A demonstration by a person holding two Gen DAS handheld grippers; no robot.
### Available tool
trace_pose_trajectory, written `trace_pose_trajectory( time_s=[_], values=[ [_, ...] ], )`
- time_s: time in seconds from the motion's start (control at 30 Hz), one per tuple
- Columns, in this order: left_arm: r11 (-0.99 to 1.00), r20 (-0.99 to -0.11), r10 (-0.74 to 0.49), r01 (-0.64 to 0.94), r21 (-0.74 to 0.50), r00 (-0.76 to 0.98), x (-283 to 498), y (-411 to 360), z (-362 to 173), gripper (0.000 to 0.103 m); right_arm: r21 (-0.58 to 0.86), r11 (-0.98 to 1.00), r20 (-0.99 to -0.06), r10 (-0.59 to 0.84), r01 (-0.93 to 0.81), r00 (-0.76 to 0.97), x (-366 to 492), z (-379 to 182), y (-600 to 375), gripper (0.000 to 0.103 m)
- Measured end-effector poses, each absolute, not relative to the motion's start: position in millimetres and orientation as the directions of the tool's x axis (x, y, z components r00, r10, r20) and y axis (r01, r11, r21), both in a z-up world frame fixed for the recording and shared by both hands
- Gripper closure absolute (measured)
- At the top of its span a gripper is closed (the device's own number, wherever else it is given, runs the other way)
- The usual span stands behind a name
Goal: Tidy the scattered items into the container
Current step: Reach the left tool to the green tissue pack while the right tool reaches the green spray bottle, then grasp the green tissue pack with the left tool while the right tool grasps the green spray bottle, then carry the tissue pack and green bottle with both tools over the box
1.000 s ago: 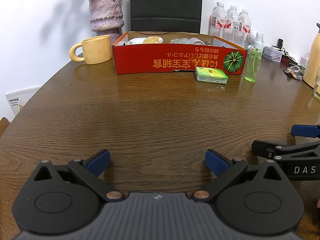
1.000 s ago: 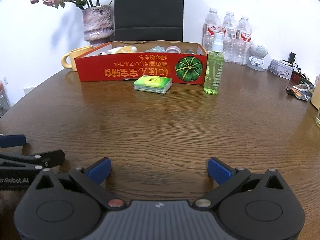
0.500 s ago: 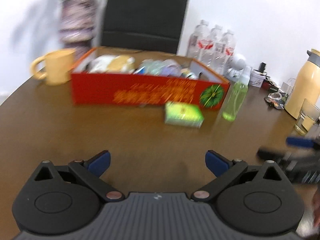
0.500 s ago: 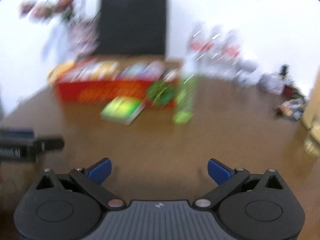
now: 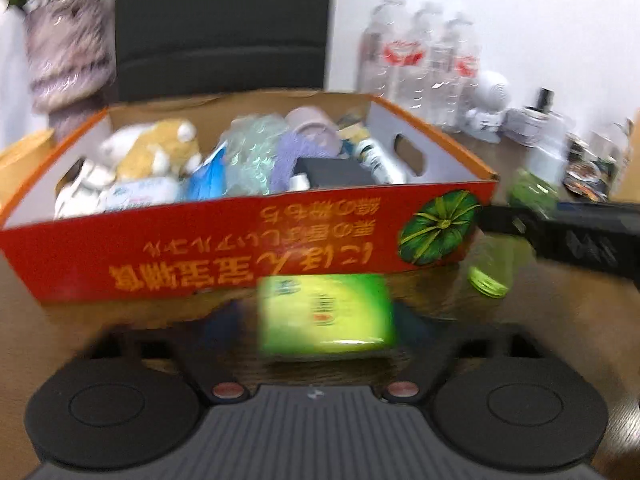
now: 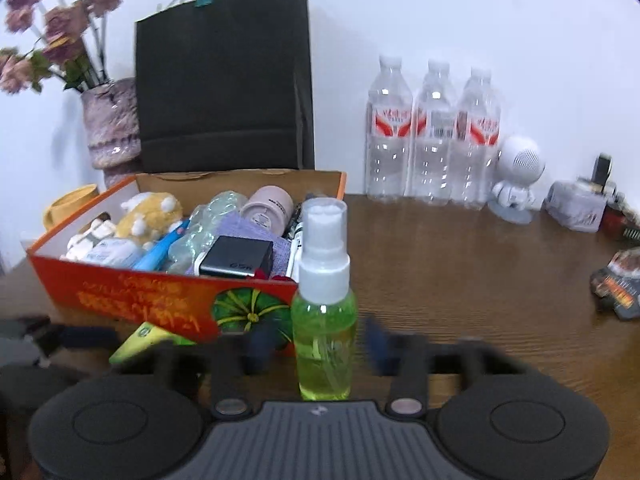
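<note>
The red cardboard box point(image 5: 240, 248) holds several items, among them a plush toy and a black case. In front of it a green tissue packet point(image 5: 326, 316) lies on the table between the blurred fingers of my left gripper point(image 5: 324, 328), whose jaws are closing with a small gap still showing. A green spray bottle point(image 6: 324, 332) stands upright at the box's right corner, between the fingers of my right gripper point(image 6: 320, 344). Those jaws are closing too, with thin gaps on both sides. The left wrist view shows the right gripper point(image 5: 560, 232) beside the bottle point(image 5: 492, 268).
Behind the box are a black paper bag point(image 6: 224, 92), a flower vase point(image 6: 112, 124) and a yellow mug point(image 6: 68, 204). Three water bottles point(image 6: 432, 136), a white figurine point(image 6: 516, 180) and snack wrappers point(image 6: 616, 284) stand to the right on the wooden table point(image 6: 460, 280).
Both grippers have travelled forward across the table to the box. The packet now lies between the left fingers and the bottle between the right fingers, and both pairs of jaws have narrowed.
</note>
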State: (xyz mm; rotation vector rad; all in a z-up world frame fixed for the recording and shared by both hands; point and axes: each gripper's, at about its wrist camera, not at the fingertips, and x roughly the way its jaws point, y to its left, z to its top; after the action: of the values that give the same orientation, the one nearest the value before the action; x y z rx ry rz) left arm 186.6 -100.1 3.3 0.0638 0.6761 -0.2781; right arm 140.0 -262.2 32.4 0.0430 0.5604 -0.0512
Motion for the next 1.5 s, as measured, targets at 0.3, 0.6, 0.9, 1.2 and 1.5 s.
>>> trace_pose_trajectory(
  time_s=[0.3,0.6,0.9,1.2,1.5],
  values=[
    [0.957,-0.523,-0.286,0.261,-0.123,0.803,142,-54,51,0.038,0.097,0.994,-0.497,0.091,-0.049,0.863,96,66,-249,0.073],
    [0.975,-0.475,-0.217,0.17,-0.14,0.853,206,-6,140,0.038,0.164,0.976,-0.538,0.212,-0.145,0.816,153,131,-214,0.073],
    [0.988,-0.616,-0.152,0.105,-0.112,0.773,315,9,120,0.038,0.228,0.966,-0.786,0.257,-0.123,0.562,303,90,-195,0.073],
    [0.983,-0.641,-0.185,0.153,-0.106,0.745,363,-12,96,0.037,0.224,0.964,-0.768,0.267,-0.146,0.582,325,86,-209,0.037],
    [0.982,-0.755,-0.18,0.158,-0.102,0.631,419,-35,81,0.031,0.123,0.99,-0.885,0.141,-0.069,0.443,347,83,-244,0.031]
  ],
)
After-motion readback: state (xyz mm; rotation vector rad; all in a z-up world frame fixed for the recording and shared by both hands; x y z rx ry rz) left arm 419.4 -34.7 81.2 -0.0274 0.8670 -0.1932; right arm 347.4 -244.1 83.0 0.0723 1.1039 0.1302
